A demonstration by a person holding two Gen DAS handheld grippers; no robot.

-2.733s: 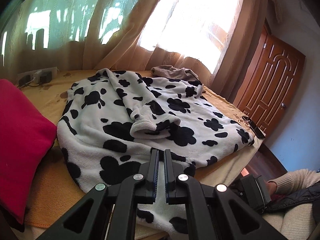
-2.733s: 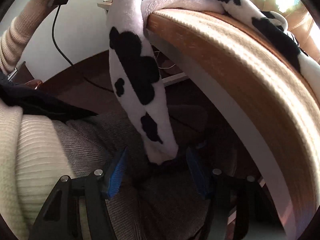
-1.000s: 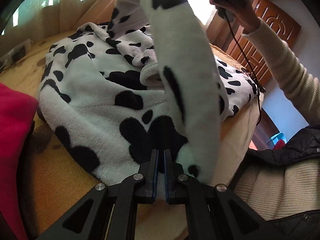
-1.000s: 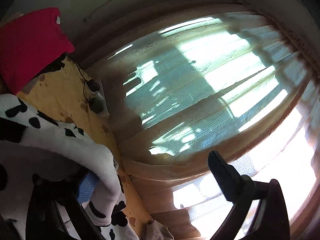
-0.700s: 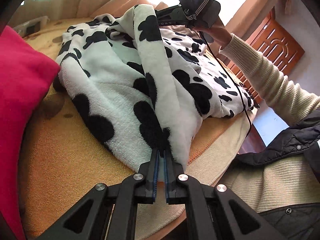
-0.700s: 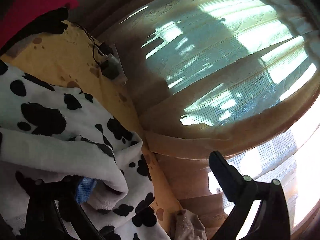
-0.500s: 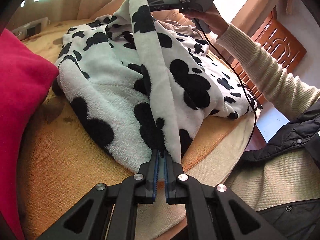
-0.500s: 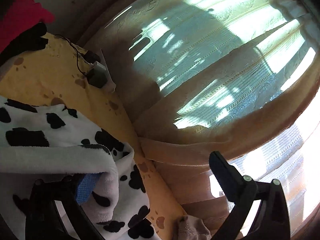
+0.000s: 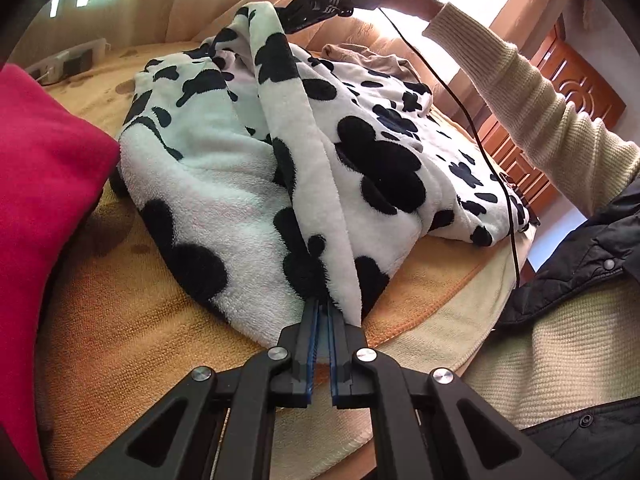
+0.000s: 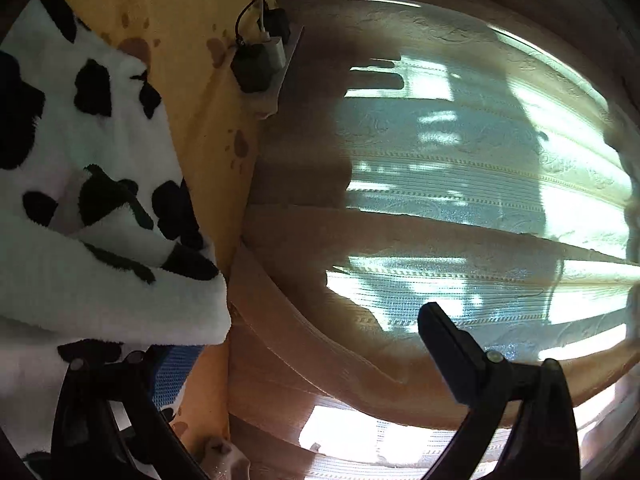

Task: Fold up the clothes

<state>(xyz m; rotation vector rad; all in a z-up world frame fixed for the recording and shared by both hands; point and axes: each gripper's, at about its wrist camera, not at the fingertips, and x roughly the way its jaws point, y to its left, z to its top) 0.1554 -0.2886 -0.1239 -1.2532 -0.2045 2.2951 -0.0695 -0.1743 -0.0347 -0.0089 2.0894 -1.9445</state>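
A big red cushion fills the nine o'clock side of the left wrist view. It lies on a soft orange cover. A white power strip sits on the cover at ten o'clock, next to the curtains. A small brown cloth lies at one o'clock. A brown wooden door stands at two o'clock. In the right wrist view, dark plugs sit at eleven o'clock, and bright light comes through the curtains.

Cow-print fleece garment rumpled on bed, sleeve raised.
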